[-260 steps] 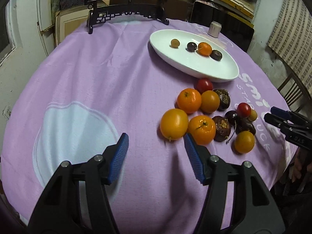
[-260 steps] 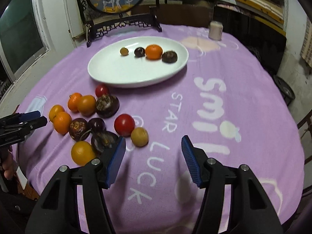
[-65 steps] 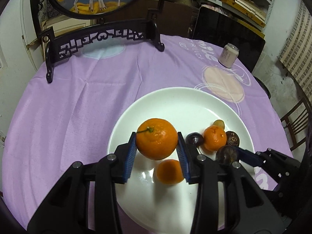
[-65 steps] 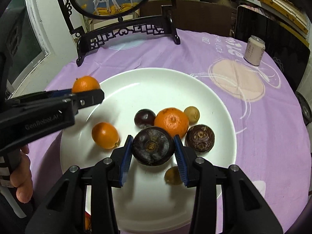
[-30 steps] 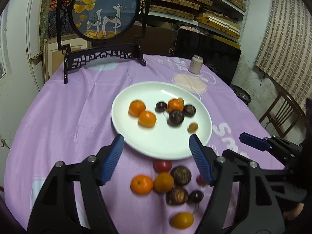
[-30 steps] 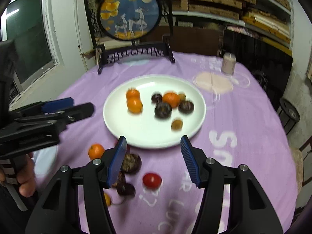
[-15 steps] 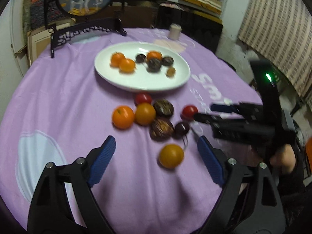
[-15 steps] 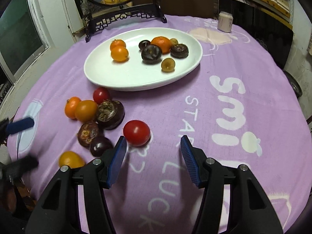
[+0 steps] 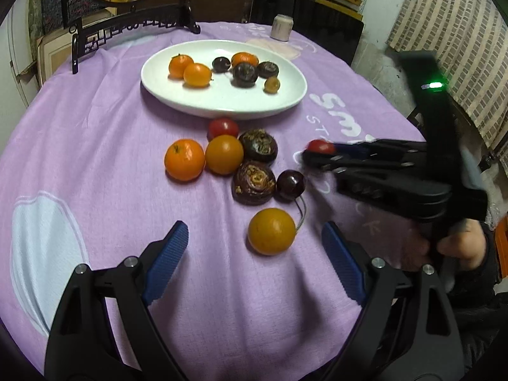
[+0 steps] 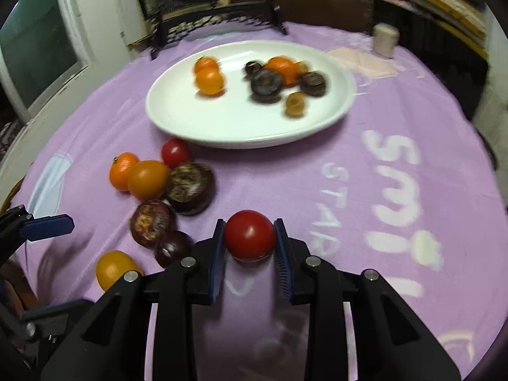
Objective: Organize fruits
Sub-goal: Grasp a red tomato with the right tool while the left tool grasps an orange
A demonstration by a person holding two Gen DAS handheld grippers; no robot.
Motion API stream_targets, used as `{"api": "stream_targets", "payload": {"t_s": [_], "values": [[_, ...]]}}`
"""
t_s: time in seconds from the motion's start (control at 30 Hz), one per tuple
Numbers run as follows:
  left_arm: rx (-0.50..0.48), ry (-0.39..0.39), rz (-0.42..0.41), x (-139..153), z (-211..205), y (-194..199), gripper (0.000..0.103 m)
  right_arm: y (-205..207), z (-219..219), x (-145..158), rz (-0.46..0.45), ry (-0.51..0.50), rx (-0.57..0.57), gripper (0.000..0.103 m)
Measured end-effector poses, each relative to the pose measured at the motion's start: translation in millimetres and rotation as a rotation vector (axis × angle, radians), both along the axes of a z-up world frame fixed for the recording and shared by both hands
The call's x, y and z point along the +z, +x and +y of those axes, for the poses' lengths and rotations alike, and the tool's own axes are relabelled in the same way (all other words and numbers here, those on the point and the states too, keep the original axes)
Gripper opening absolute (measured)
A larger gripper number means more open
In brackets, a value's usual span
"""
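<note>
A white plate holds several oranges and dark fruits. Loose fruit lies in front of it on the purple cloth: an orange, a yellow-orange fruit, dark fruits and a small red tomato. My right gripper is shut on a red tomato just above the cloth; it also shows in the left wrist view. My left gripper is open and empty, with the yellow-orange fruit between and just beyond its fingertips.
A black carved stand with a round painted screen stands at the table's far edge. A small pale can stands behind the plate. A chair and shelves lie beyond the table.
My right gripper has moved forward and closed on the red tomato. My left gripper has moved closer to the loose fruit and stays open.
</note>
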State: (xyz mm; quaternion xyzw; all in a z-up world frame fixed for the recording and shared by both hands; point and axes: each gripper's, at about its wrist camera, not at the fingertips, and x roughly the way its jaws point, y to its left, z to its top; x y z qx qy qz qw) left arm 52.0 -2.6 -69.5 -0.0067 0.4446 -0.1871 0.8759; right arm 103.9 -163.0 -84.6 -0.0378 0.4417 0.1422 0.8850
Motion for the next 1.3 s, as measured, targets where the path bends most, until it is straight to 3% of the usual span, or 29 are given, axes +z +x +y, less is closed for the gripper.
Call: {"api": "stream_targets", "payload": {"t_s": [0.23, 0.33, 0.5, 0.53, 0.57, 1.03, 1.3], "values": [[0.03, 0.002, 0.039, -9.3, -3.2, 9.8, 0.081, -28.3, -31.1, 8.2, -0.022, 0.015, -0.046, 0.031], [0.009, 0.019, 0.073, -17.5, -14.6, 11.9, 0.065, -34.5, -37.1, 6.6, -0.019, 0.035, -0.05, 0.031], [0.033, 0.075, 0.054, -24.4, -21.3, 12.6, 0.055, -41.9, -39.8, 5.6, -0.023, 0.055, -0.045, 0.031], [0.036, 0.07, 0.049, -23.3, -20.6, 11.5, 0.038, -43.0, -39.6, 5.4, -0.023, 0.058, -0.042, 0.031], [0.039, 0.067, 0.042, -20.6, -19.6, 9.7, 0.036, -44.0, -38.8, 5.7, -0.024, 0.06, -0.04, 0.031], [0.099, 0.022, -0.034, 15.4, 13.6, -2.0, 0.036, -48.5, -27.8, 16.7, -0.042, 0.072, -0.011, 0.031], [0.136, 0.021, -0.076, 37.8, 27.2, 30.1, 0.036, -36.9, -16.0, 23.4, -0.049, 0.048, 0.009, 0.031]]}}
